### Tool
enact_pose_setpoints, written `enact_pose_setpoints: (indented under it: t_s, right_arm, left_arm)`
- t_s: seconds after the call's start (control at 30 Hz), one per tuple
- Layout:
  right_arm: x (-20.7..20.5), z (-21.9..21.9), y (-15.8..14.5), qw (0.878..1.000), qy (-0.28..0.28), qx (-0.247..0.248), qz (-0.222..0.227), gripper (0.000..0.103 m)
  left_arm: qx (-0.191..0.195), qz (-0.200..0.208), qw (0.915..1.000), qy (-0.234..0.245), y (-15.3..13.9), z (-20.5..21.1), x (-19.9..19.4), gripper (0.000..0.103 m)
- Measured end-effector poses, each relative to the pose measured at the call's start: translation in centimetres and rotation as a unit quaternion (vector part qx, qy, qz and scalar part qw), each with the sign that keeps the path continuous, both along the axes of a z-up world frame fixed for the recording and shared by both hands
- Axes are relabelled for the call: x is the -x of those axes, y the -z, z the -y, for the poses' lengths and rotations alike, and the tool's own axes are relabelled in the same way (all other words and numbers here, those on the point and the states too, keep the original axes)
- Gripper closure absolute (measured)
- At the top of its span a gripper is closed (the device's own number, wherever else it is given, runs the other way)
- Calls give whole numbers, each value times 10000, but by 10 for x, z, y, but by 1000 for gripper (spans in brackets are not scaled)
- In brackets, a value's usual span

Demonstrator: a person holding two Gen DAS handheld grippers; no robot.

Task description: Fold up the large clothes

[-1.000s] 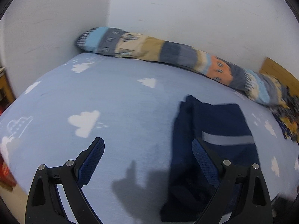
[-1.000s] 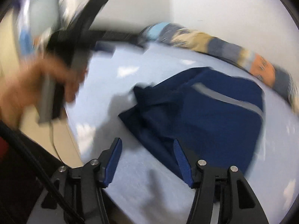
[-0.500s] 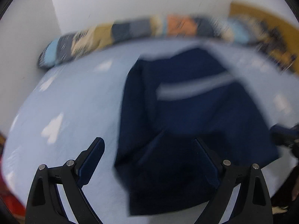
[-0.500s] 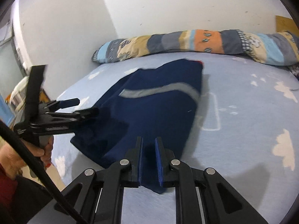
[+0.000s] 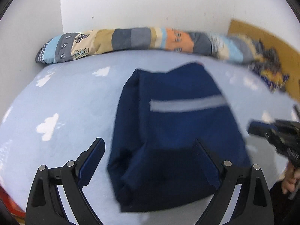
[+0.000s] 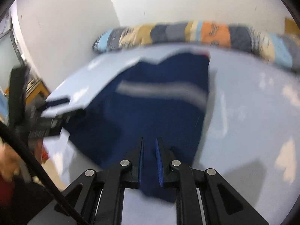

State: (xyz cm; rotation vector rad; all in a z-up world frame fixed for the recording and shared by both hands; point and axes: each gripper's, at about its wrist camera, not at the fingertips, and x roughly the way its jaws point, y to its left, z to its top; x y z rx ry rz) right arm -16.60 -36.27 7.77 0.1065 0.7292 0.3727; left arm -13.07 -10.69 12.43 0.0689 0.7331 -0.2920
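garment [image 6: 153, 112] motion-blurred, hem hidden by fingers [image 6: 159, 161]

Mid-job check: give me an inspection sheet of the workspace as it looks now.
Surface: bed sheet, light blue with white clouds.
Job's things: navy garment, folded, grey stripe up.
Clutter: patchwork bolster along the wall; patterned fabric at far right.
Grippers: left hand-held gripper open over the garment; right hand-held gripper shut on its near edge.
Cables: black cable beside the right hand-held gripper.
Surroundings: white walls; wooden board.

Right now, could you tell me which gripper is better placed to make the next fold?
Right. The right gripper is shut on the navy garment at its near edge; the left gripper hangs open above it.
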Motion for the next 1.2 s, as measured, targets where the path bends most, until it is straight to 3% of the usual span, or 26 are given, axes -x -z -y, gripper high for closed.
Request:
enact_pose_setpoints:
  t_s: [0.17, 0.3, 0.4, 0.47, 0.53, 0.7, 0.77, 0.87, 0.93, 1.03, 1.1, 1.2]
  right_arm:
    - [-80, 13, -37, 9989, 380, 167, 220, 89]
    - [-149, 10, -41, 9977, 630, 244, 109, 88]
    - [-203, 7, -18, 9950, 872, 453, -184, 88]
    - [-234, 8, 12, 9920, 866, 558, -734, 88]
    - [-253, 1, 46, 9856, 788, 906, -1194, 87]
    - [-250, 4, 32, 9877, 655, 843, -1145, 88]
    - [-226, 7, 4, 9938, 492, 589, -799, 88]
    - [-176, 3, -14, 9961, 317, 575, -586, 88]
    - [-146, -4, -9, 9959, 154, 655, -606, 88]
    - [-115, -24, 28, 9919, -55, 913, -877, 87]
    - [-111, -31, 46, 9892, -11, 1213, -827, 87]
    - [-107, -31, 30, 9900, 4, 1013, -979, 88]
  left_arm:
    - [493, -130, 9983, -267, 5, 4, -12, 9]
    - [412, -526, 9972, -337, 21, 3, -25, 9]
    - [-119, -954, 9944, -448, 41, 2, -32, 9]
    - [-580, -1147, 9900, -589, 56, -1, -35, 9]
    - [-477, -1255, 9893, -577, 60, -5, -37, 9]
    - [-240, -1114, 9921, -527, 50, -4, -33, 9]
    - [-141, -924, 9946, -441, 42, -2, -26, 9]
    - [-68, -822, 9957, -425, 38, -1, -24, 9]
    - [-132, -822, 9953, -486, 41, -2, -24, 9]
    - [-549, -1057, 9916, -513, 59, 4, -31, 9]
    - [-445, -1139, 9907, -600, 66, 3, -34, 9]
    - [-275, -1089, 9914, -673, 61, -3, -26, 9]
